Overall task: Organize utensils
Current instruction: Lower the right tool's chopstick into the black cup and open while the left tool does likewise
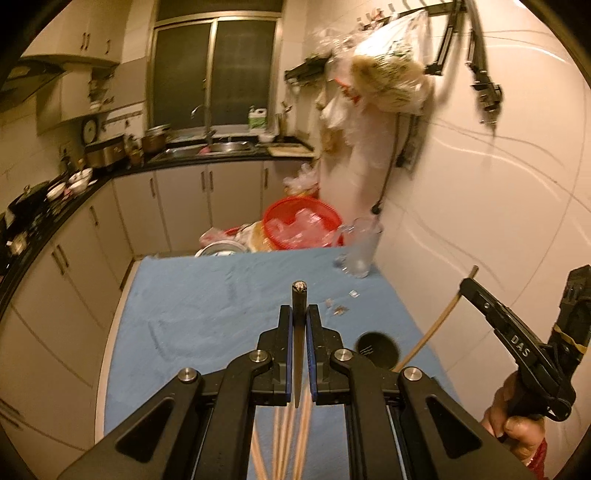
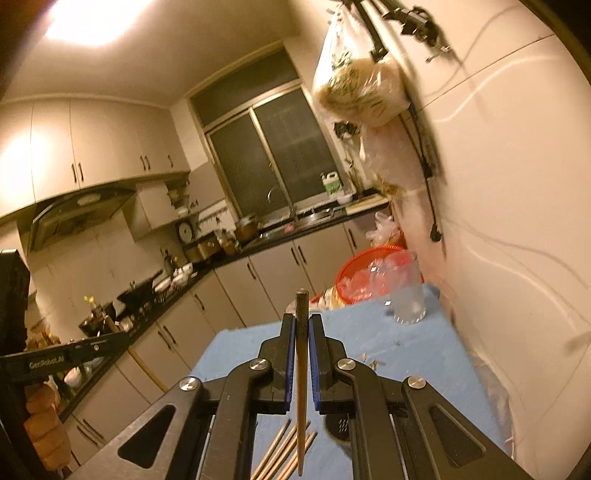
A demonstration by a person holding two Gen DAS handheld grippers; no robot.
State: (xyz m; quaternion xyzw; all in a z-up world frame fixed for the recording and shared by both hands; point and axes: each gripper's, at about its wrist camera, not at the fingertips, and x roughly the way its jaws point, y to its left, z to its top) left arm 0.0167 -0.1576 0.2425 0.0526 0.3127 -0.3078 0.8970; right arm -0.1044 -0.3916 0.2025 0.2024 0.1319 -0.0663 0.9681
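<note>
Warm, yellowish indoor light fills both my views. A ceiling light (image 2: 88, 22) blows out to white glare at the top left of my right wrist view, with a second bright patch on the upper cabinets (image 2: 22, 155). The window (image 1: 214, 70) is dark. Fisheye bending curves the walls and edges; the hanging bag (image 1: 388, 74) and wall lines smear with motion blur.

One dark chopstick (image 1: 298, 332) w/ a shiny patterned tip sticks up, clamped. A 2nd chopstick (image 2: 301, 369), dark top & light wood lower, is clamped too. More light wood chopsticks (image 2: 284, 454) lie loose on the blue cloth (image 1: 207, 306), near a round black holder (image 1: 377, 349).
</note>
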